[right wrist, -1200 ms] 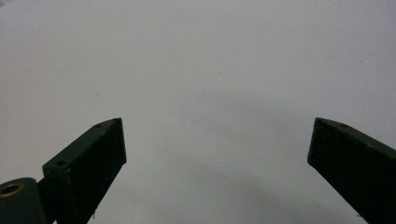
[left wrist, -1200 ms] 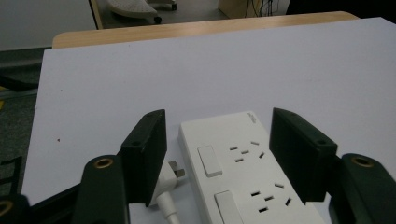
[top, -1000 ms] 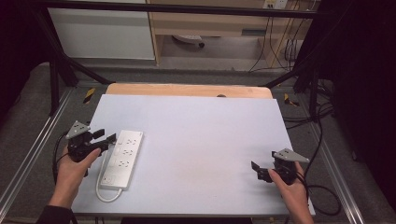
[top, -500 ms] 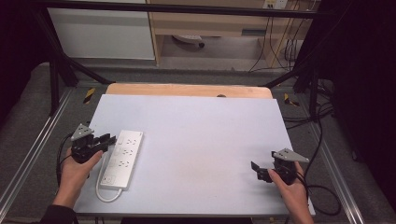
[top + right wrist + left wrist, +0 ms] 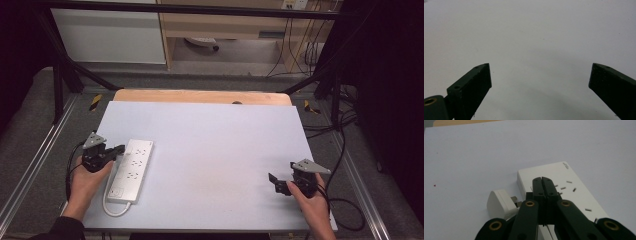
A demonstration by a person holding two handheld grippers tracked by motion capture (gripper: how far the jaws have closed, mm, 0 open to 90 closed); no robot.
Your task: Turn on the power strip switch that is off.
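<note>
A white power strip (image 5: 131,170) lies at the left of the pale table top (image 5: 215,150), its white cable (image 5: 113,209) looping off the near end. My left gripper (image 5: 119,148) hovers at the strip's left edge; its jaws have just been closing and now meet with nothing seen between them. In the left gripper view the joined tips (image 5: 541,180) sit over the strip (image 5: 571,195), and a white plug (image 5: 500,203) lies just left of them. My right gripper (image 5: 276,183) rests near the right front, open (image 5: 540,75) over bare table.
A wooden board (image 5: 200,96) edges the table's far side. Metal frame rails (image 5: 35,165) run along both sides, with black cables (image 5: 345,150) on the floor to the right.
The left gripper's jaws have closed from partly open to fully together beside the power strip. The right hand has stayed where it was.
</note>
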